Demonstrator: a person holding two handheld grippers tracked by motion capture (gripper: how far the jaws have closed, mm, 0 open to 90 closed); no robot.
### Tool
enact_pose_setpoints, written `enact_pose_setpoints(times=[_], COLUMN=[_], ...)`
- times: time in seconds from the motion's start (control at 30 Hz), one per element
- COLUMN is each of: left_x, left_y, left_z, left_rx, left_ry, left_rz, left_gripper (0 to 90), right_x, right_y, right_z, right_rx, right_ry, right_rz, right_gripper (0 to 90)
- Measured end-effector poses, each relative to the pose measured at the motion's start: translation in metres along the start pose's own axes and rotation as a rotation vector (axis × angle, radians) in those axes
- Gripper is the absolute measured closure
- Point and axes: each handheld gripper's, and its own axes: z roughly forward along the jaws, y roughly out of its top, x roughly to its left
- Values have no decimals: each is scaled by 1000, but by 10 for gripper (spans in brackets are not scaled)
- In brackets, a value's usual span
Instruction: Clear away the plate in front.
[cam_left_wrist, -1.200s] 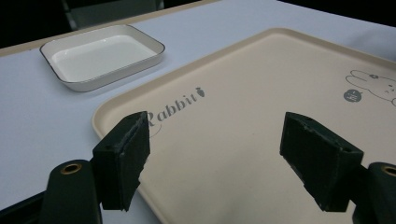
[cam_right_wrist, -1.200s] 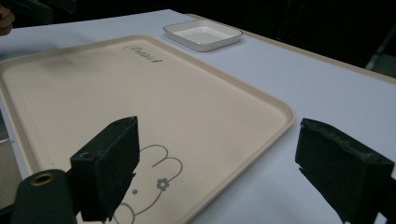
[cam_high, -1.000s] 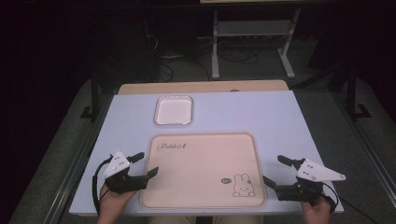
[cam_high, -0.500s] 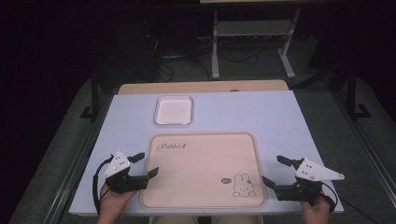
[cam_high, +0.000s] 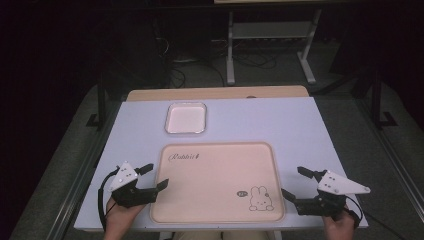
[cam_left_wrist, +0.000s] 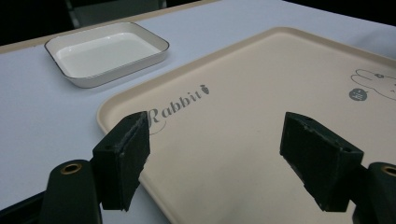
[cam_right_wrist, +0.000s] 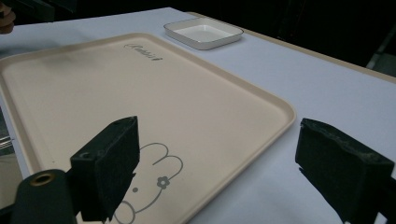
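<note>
A beige tray (cam_high: 215, 170) with a rabbit drawing and the word "Rabbit" lies empty on the near half of the table; it also shows as the beige tray (cam_left_wrist: 261, 93) and the beige tray (cam_right_wrist: 93, 88). My left gripper (cam_high: 156, 177) is open at the tray's left edge, its jaws wide apart over the tray's corner (cam_left_wrist: 217, 154). Open too, my right gripper (cam_high: 296, 182) sits at the tray's near right corner (cam_right_wrist: 219, 163), empty. A small white dish (cam_high: 186, 118) with a dark rim rests beyond the tray, also seen as the white dish (cam_left_wrist: 105, 51) and the white dish (cam_right_wrist: 204, 31).
The pale lavender tabletop (cam_high: 280, 125) has a wooden strip (cam_high: 215, 93) along its far edge. Dark floor with cables and a metal stand (cam_high: 270, 45) lies beyond the table. Table rails run along both sides.
</note>
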Motion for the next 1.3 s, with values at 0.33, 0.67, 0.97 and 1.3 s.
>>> enact_pose_setpoints(times=[0.33,0.67,0.97,1.3], left_x=[11,29,45,62], left_y=[5,28,46,64], left_z=[4,17,33,47], left_rx=[-29,-18,36,68], left_ry=[-9,1,33,55], left_rz=[-49,-38,-30,-62], left_gripper=[238,235,236,252], right_x=[-1,-6,-5,-4], right_y=[-2,-5,-4,-5], right_z=[-2,-8,-10,-10], right_rx=[-4,-22,-27,-29], right_ry=[-13,-37,-39,-33], right_rz=[11,41,32,34], right_gripper=[129,129,129,129])
